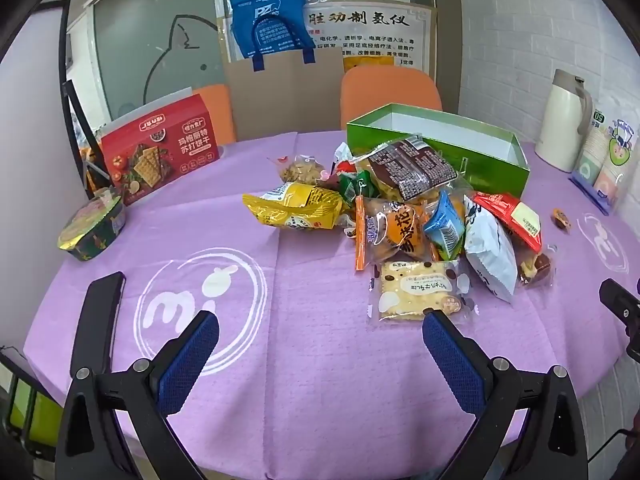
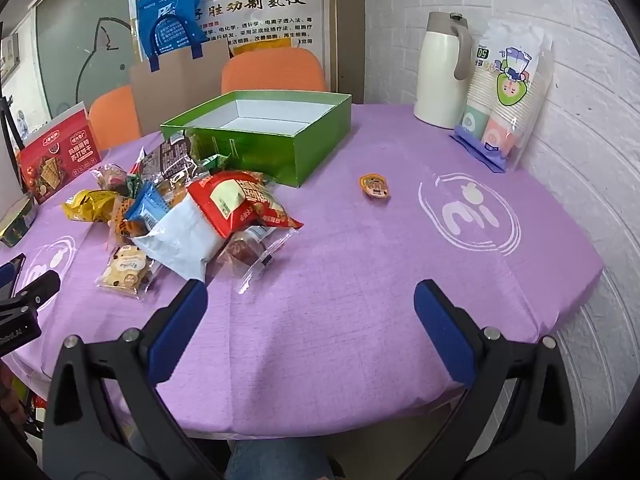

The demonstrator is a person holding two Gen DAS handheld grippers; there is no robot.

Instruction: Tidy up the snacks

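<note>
A: Both tools poised at the near edge of the table (image 2: 360,320), nothing picked yet. The left gripper (image 1: 320,344) is spread wide and empty, hovering over bare purple cloth, its right pad just beside the cracker packet (image 1: 416,290).

B: And the right gripper (image 2: 310,312) is released too, fingers well apart, holding nothing. The snack pile (image 2: 192,208) sits in the middle of the table, heaped against the front wall of the green box (image 2: 260,148), which stands open and looks empty toward the far edge.

A: One stray as well, the little orange jelly cup (image 2: 375,187), alone on the cloth to the right of the pile, well apart from everything.

B: If that box is the destination, I'd start with the outliers. The cracker packet lies flat and nearest the left tool, so come in low and pinch it across its sealed edge, not the biscuit itself.

A: Agreed, and the right side takes the white pouch (image 2: 184,244) on top of the heap before the red bag (image 2: 236,204) leaning on it. Pull from underneath and the pile will likely slide

B: Lift clear, then drop inside the walls, not on the rim
</note>
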